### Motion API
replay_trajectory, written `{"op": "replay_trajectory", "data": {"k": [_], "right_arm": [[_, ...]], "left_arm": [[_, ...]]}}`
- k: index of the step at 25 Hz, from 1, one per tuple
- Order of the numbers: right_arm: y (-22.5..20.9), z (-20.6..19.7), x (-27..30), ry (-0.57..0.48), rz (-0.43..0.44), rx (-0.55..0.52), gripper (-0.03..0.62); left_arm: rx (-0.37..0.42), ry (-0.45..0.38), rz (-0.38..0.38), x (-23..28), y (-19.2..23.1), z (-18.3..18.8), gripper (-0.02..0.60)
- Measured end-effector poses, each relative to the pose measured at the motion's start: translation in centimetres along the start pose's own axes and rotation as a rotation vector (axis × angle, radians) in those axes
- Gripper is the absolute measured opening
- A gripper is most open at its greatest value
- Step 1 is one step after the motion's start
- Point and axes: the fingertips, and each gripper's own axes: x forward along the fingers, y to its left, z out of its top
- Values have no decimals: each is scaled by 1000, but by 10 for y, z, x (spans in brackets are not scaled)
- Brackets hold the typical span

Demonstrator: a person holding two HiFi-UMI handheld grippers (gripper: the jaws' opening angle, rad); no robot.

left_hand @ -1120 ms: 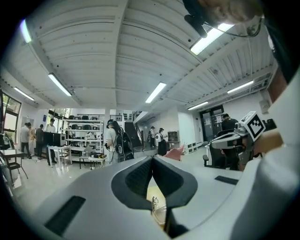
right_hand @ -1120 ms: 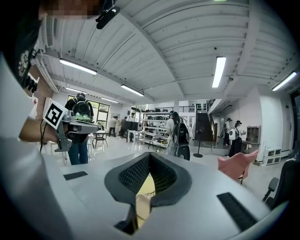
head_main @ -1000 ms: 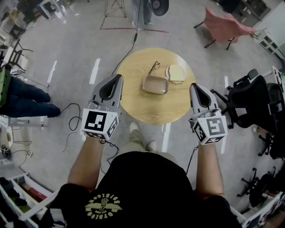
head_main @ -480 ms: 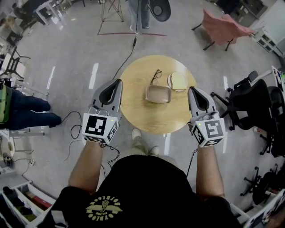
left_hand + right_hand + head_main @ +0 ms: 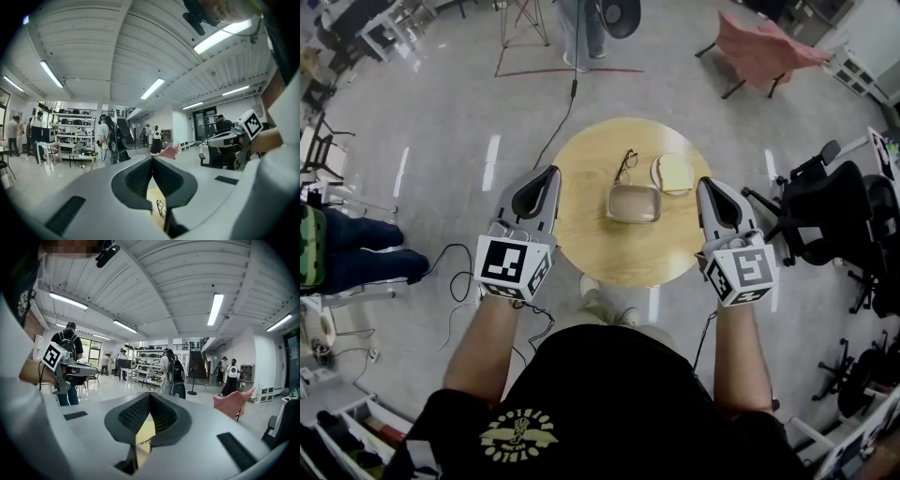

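Holding both tongs out in front, the person has barely moved them in the last second. The left gripper (image 5: 549, 172) and the right gripper (image 5: 706, 183) each have their jaws pressed together, with nothing between them. Only one small thing changed: the round table (image 5: 591, 234) now sits a little lower in the head view than before. The open case (image 5: 634, 202) lies in the middle of the table. The glasses (image 5: 625, 165) lie just past it, and a pale cloth (image 5: 674, 172) is beside them. Both grippers are apart from these things, so I think nothing has been touched yet.
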Motion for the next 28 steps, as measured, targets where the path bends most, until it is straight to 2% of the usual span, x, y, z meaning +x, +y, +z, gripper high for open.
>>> {"op": "replay_trajectory", "data": {"k": [18,22,26,28], "right_arm": [[6,18,34,-28,-54,12,15],[3,20,33,-28,-71,9,15],[0,20,27,-30,-82,7,15],[-5,17,27,-37,-92,25,15]], "left_arm": [[-4,-35,-52,27,40,10,17],[-4,-38,-78,35,38,11,17],[-54,-36,-110,39,32,13,17],[-49,-32,-121,44,28,12,17]]}}
